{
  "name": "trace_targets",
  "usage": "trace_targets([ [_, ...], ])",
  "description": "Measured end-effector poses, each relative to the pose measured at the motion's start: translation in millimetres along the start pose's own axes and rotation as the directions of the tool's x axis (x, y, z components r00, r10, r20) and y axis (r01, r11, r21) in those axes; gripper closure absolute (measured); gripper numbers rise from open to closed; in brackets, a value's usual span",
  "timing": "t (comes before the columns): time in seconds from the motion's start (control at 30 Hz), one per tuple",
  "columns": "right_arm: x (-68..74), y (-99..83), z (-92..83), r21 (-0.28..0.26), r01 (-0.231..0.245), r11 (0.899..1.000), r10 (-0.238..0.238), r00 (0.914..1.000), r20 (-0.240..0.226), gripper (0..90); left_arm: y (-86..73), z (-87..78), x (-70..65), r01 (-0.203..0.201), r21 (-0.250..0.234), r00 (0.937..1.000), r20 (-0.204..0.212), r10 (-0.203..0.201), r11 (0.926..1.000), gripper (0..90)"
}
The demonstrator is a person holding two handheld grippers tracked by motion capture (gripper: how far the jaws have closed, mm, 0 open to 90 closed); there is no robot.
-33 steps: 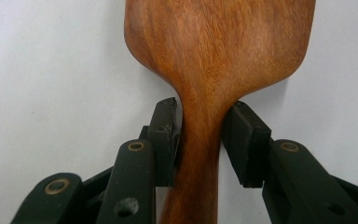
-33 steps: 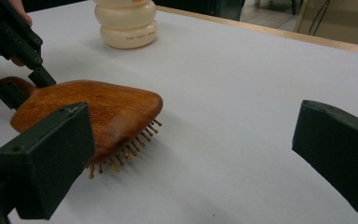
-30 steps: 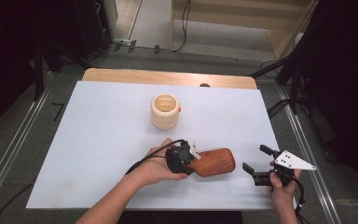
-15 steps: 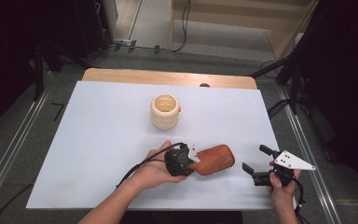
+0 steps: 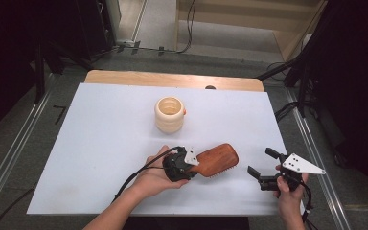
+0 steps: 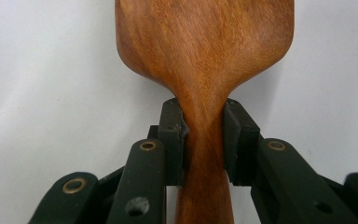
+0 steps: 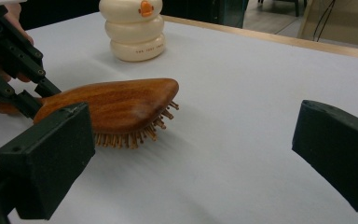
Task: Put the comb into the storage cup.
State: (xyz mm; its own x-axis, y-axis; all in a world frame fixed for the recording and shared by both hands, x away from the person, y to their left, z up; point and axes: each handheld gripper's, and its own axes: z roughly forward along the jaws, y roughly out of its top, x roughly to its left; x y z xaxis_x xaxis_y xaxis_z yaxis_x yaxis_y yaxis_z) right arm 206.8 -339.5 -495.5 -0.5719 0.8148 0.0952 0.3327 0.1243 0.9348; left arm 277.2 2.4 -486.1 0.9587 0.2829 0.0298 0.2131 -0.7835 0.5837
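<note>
A wooden hairbrush [image 5: 219, 158] lies bristles down on the white mat [image 5: 100, 143], near the front and right of centre. My left gripper [image 5: 194, 166] is shut on its narrow neck, and in the left gripper view both pads [image 6: 173, 135] press the wood of the hairbrush [image 6: 205, 46] from either side. The right gripper view shows the hairbrush [image 7: 116, 105] with its bristles at or just above the mat, and the left gripper [image 7: 30, 105] at its handle. To the right of the brush, my right gripper [image 5: 259, 161] stands open, nothing between the jaws of this gripper [image 7: 193, 149].
A cream ribbed cup [image 5: 169, 114] with a small orange mark stands behind the brush near the middle; in the right gripper view the cup [image 7: 133, 30] is at the top. The mat's right edge [image 5: 280, 139] runs close to the right gripper.
The brush head has swung slightly toward the far side with the left hand. The right gripper has stayed in place.
</note>
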Motion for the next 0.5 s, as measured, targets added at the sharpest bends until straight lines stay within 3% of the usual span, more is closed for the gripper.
trace_targets([
  [0.07,3.9,2.9,1.2,-0.001,-0.004,1.000,0.004,1.0000,0.000,0.0,-2.6,-3.9,-0.2,0.014,-0.034,0.9999,-0.005,-0.014,0.9993,72.4],
  [0.23,10.5,8.4,3.2,0.000,0.002,1.000,-0.002,1.0000,0.002,0.0,-5.9,-10.1,-0.9,0.028,-0.065,0.9993,-0.023,-0.030,0.9975,72.4],
  [0.4,15.4,15.3,3.6,-0.017,-0.008,1.000,0.008,1.0000,0.001,0.0,-10.7,-21.3,-1.3,0.039,-0.118,0.9980,-0.045,-0.045,0.9922,72.4],
  [0.5,19.4,23.7,5.7,-0.029,-0.037,0.999,0.037,0.9993,0.001,0.0,-15.0,-28.9,-1.8,0.070,-0.161,0.9953,-0.055,-0.080,0.9845,72.4],
])
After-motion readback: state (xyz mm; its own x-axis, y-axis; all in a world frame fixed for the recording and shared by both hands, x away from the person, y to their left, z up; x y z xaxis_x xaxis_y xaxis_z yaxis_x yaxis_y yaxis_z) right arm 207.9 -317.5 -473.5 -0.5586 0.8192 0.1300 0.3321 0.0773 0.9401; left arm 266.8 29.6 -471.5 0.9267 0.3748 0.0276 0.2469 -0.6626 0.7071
